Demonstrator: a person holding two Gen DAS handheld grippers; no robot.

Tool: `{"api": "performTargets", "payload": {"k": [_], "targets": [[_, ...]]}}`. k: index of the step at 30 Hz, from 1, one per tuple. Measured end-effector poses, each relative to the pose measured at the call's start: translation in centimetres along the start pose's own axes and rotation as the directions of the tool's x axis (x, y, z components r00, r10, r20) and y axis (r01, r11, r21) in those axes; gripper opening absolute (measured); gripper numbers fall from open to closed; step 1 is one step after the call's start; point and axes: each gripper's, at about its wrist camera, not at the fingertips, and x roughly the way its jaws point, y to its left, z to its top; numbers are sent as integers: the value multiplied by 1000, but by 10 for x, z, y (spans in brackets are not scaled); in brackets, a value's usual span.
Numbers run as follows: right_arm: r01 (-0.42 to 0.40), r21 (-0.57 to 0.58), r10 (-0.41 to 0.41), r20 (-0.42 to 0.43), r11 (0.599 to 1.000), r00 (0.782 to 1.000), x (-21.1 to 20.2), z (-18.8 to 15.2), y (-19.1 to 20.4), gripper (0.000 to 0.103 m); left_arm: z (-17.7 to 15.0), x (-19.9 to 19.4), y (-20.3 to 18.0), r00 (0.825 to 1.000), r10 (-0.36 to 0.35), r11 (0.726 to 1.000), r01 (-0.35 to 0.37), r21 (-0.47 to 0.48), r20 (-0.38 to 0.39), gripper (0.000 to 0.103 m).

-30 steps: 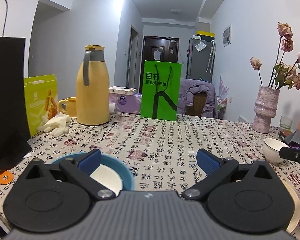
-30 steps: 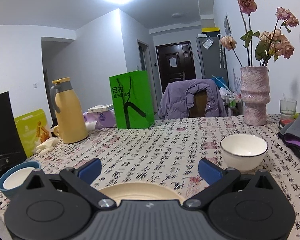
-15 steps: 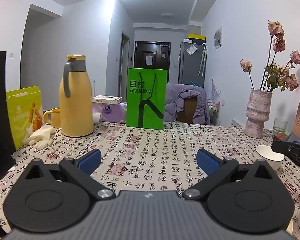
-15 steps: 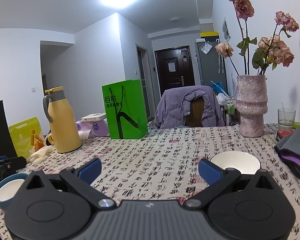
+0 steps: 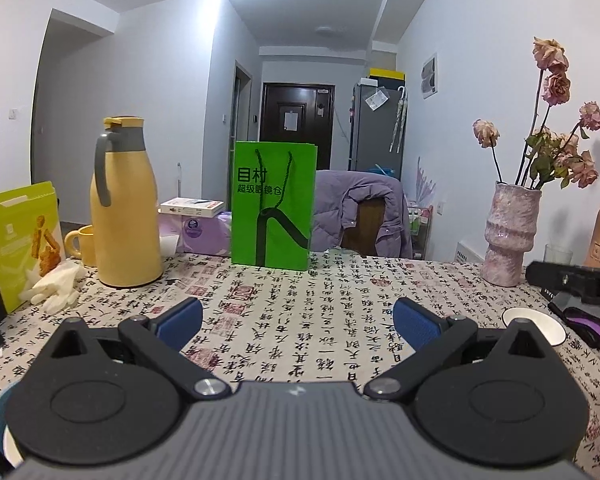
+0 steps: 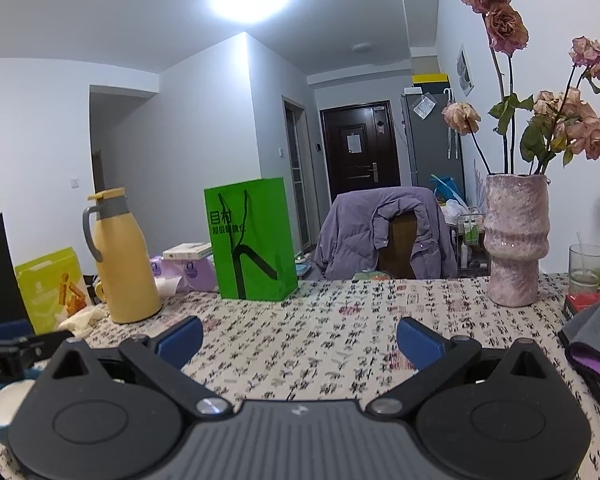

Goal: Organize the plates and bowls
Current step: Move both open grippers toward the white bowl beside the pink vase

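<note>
- My left gripper (image 5: 298, 318) has its jaws spread, empty, above the tablecloth (image 5: 300, 312).
- My right gripper (image 6: 300, 338) is likewise spread and empty.
- White bowl (image 5: 534, 322) sits right; blue bowl (image 6: 4, 404) left.

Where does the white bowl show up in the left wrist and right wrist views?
Left wrist: the white bowl sits at right, partly behind the gripper body.
Right wrist: not visible, probably hidden behind the gripper.
Shared landmark: the green bag, standing upright mid-table in both.
</note>
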Motion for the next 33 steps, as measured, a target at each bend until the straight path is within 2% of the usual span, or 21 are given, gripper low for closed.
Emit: {"api": "performTargets", "payload": {"k": [5, 12, 22, 33], "targets": [[-10, 14, 10, 18, 1000, 1000, 12, 15, -8, 103, 8, 17, -2, 999, -24, 999, 22, -50, -35, 103], [-23, 37, 22, 28, 999, 999, 37, 32, -19, 103, 17, 37, -12, 999, -19, 998, 17, -61, -32, 103], [-10, 149, 11, -4, 989, 1000, 66, 10, -62, 103, 18, 72, -22, 996, -11, 996, 3, -90, -86, 103], [22, 234, -25, 14, 972, 1000, 62, 3, -90, 103, 17, 86, -36, 993, 7, 997, -17, -78, -118, 103]]}}
